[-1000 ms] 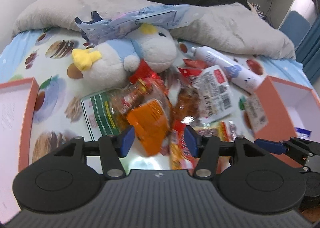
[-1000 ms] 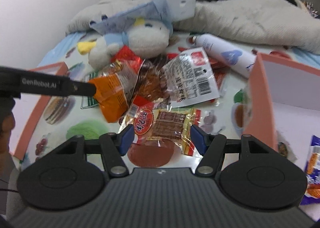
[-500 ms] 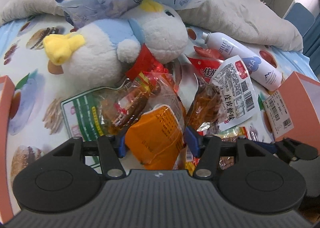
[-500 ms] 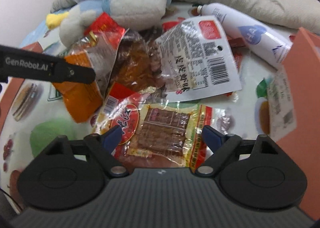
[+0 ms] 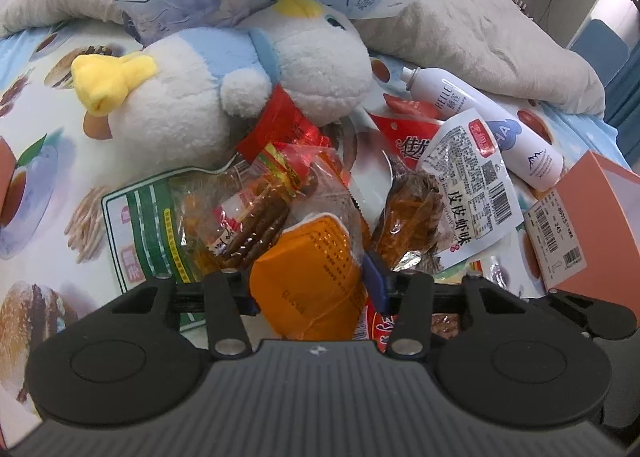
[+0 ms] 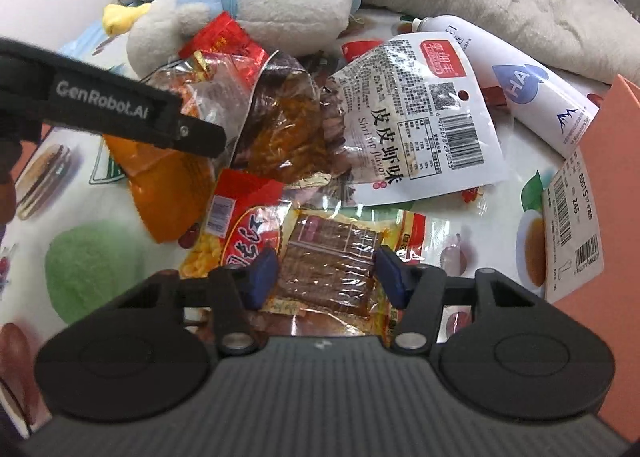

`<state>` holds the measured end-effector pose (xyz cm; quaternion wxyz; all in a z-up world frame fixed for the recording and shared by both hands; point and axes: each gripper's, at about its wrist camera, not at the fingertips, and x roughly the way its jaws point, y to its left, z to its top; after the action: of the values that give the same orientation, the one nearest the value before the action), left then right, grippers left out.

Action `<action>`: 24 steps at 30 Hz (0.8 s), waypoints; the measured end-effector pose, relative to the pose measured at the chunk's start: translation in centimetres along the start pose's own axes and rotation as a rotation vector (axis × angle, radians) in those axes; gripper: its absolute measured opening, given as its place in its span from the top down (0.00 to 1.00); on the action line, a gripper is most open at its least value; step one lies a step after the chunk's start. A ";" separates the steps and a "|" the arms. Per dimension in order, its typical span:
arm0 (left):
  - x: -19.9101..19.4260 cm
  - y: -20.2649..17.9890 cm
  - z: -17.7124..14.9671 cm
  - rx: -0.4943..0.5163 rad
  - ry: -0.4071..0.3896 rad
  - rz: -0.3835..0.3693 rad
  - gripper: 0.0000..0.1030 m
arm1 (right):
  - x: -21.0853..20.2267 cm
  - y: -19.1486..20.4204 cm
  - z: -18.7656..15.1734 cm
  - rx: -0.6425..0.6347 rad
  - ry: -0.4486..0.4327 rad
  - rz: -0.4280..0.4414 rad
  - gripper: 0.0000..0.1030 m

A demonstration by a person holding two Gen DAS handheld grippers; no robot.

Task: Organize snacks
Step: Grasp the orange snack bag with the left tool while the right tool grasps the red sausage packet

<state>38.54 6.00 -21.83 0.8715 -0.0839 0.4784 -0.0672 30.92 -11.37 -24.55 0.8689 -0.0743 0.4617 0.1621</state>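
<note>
Your left gripper (image 5: 312, 289), just lowered beside the plush penguin (image 5: 224, 97), has narrowed onto the orange packet (image 5: 308, 281); your right gripper (image 6: 326, 271), nearer the orange box (image 6: 612, 185), closes around the dried-meat packet (image 6: 328, 257); both grasps seem nearly secured.

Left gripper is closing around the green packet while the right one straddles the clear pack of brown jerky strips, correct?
Not quite. In the left wrist view the left gripper, whose jaws have just been closing, has the orange packet between them, not a green one; the green-striped packet lies off to its left. The right gripper does straddle the jerky pack.
</note>
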 end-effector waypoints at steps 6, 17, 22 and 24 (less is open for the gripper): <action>-1.8 0.1 -0.7 -0.018 -0.008 -0.001 0.57 | -1.0 0.0 -0.5 -0.003 0.021 0.012 0.47; -6.0 -0.2 -3.5 -0.046 -0.013 0.007 0.70 | -4.5 -0.1 -2.9 0.018 0.038 0.020 0.47; -7.9 -0.4 -5.3 -0.056 -0.009 0.002 0.71 | -6.3 0.3 -3.8 0.023 0.028 0.017 0.47; -8.8 -0.6 -6.0 -0.057 -0.013 -0.001 0.71 | -6.9 0.5 -4.1 0.029 0.024 0.017 0.47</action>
<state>28.79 6.67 -17.61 0.8718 -0.1093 0.4745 -0.0532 23.92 -13.54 -21.17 0.8628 -0.0597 0.4751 0.1618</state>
